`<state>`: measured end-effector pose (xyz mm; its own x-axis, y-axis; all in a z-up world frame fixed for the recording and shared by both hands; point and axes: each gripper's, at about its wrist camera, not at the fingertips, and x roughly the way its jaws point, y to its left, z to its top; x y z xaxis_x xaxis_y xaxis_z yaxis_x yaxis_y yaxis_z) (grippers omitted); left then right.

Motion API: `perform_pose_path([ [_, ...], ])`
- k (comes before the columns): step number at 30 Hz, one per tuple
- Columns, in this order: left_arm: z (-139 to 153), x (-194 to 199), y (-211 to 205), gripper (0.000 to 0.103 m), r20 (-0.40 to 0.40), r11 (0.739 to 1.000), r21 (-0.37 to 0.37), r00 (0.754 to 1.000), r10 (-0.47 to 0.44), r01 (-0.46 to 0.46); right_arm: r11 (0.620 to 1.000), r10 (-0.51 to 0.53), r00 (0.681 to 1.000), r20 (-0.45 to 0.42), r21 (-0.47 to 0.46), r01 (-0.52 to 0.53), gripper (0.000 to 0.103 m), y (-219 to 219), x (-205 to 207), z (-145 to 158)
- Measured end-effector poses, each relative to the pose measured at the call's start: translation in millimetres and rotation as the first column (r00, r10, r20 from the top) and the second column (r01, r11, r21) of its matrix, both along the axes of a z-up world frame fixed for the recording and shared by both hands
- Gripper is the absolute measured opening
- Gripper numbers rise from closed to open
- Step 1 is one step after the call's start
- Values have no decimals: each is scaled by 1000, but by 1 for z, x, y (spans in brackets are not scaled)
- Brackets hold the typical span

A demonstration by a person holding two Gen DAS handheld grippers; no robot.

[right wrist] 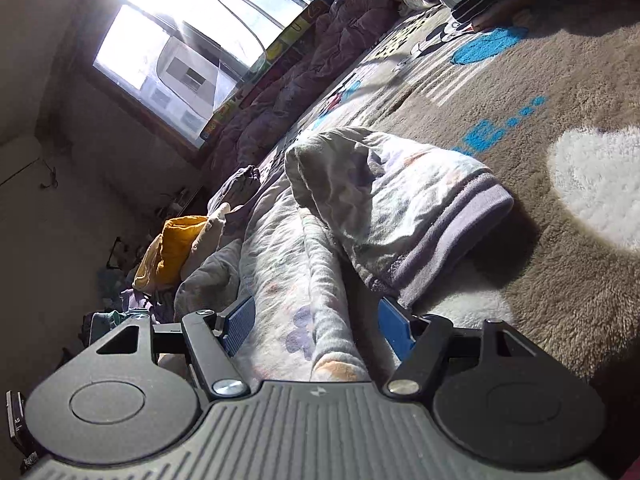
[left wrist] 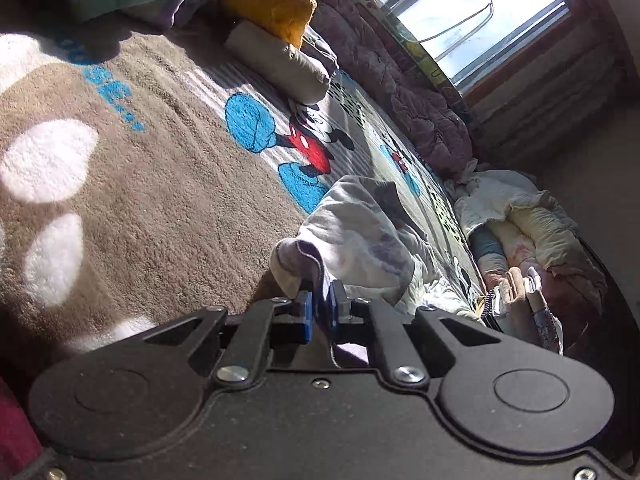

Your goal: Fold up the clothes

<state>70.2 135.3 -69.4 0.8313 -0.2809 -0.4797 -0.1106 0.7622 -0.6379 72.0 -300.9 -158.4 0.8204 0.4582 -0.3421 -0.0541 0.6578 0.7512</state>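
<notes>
- A brown fleecy blanket (left wrist: 168, 184) with white blotches and a cartoon mouse print covers the bed, bright sun falling across it from the window (left wrist: 480, 12).
- A purple quilt (left wrist: 420, 112) lies bunched along the window side of the bed, with a yellow cloth (left wrist: 272, 8) and a pale rolled bundle (left wrist: 280, 64) heaped at one end.
- A further heap of pale clothes (left wrist: 528, 224) sits at the other end of the bed.
- The pale printed garment (right wrist: 360, 200), with a lilac ribbed cuff (right wrist: 452, 228), lies crumpled on the blanket, directly ahead of both tools.
- The left hand-held gripper (left wrist: 320, 312) is clenched on the garment: its blue pads are drawn together with a fold of the lilac-edged fabric pinched between them, and the cloth rises in a hump just beyond the tips.
- The right hand-held gripper (right wrist: 316, 328) is released, its blue pads (right wrist: 240, 324) standing wide apart. A length of the garment runs between them and under the tool; the pads do not press on it.
</notes>
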Motion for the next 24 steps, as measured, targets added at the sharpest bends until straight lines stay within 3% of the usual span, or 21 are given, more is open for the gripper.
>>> perform_pose_path([
  [4,36,22,1,5,91,972,236,995,-38,15,998,15,1000,15,-67,-14,69,9,5,3],
  [6,59,39,1,5,132,928,373,988,-74,19,995,16,1000,17,-94,-14,69,11,7,3],
  [9,82,63,2,5,158,808,590,981,-113,-2,991,21,1000,22,-131,-18,69,17,8,4],
  [13,100,99,10,5,163,587,808,975,-151,-44,986,18,999,30,-167,-12,68,22,11,3],
  [16,96,124,23,5,139,492,869,979,-150,-48,981,9,999,36,-194,-1,68,26,12,3],
  [24,52,184,38,5,51,305,952,988,-147,-3,966,9,999,49,-260,4,68,34,12,2],
])
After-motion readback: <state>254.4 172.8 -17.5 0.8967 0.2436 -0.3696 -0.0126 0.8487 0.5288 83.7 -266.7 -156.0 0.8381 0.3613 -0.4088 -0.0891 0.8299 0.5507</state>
